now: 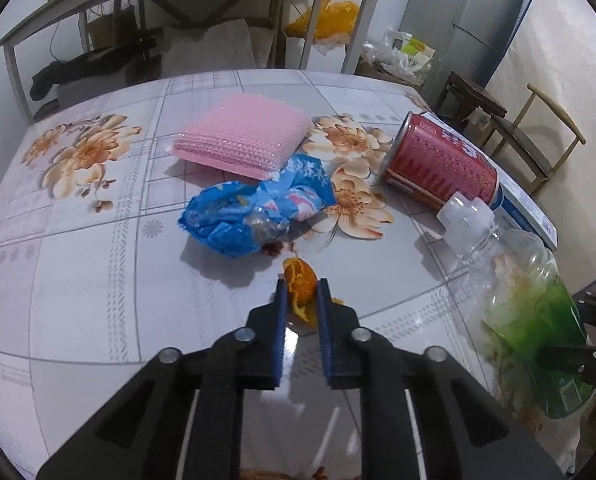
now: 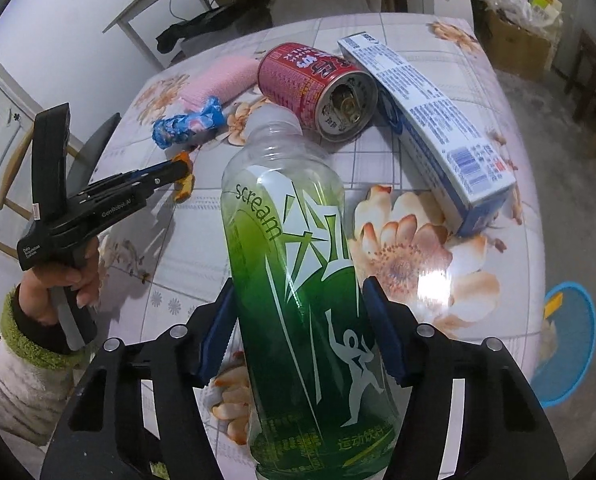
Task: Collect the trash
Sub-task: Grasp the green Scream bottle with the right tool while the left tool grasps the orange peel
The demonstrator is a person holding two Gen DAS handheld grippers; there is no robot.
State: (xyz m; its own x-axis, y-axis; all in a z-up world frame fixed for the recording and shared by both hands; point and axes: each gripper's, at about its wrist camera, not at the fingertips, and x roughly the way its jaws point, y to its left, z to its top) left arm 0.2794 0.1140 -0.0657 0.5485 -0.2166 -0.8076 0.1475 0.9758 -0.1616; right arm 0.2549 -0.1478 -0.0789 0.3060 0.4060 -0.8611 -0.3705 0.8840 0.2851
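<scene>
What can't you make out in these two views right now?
- Bottle base: cut off by the bottom edge in the right wrist view; blurred in the left wrist view.
- Peel: its near part is hidden by the left gripper.
- Bin: contents blurred at the right edge, partly behind the table.
- Can: whether anything is left inside is too dark to tell.

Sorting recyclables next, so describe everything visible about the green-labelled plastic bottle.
The plastic bottle is clear, with a green wrap label printed "scream", white slashes and a white figure. It looks empty; whether a cap is on cannot be told. It is held between the fingers of the right gripper, neck pointing away toward the red can. The pictures do not settle whether it rests on the floral tablecloth.
</scene>
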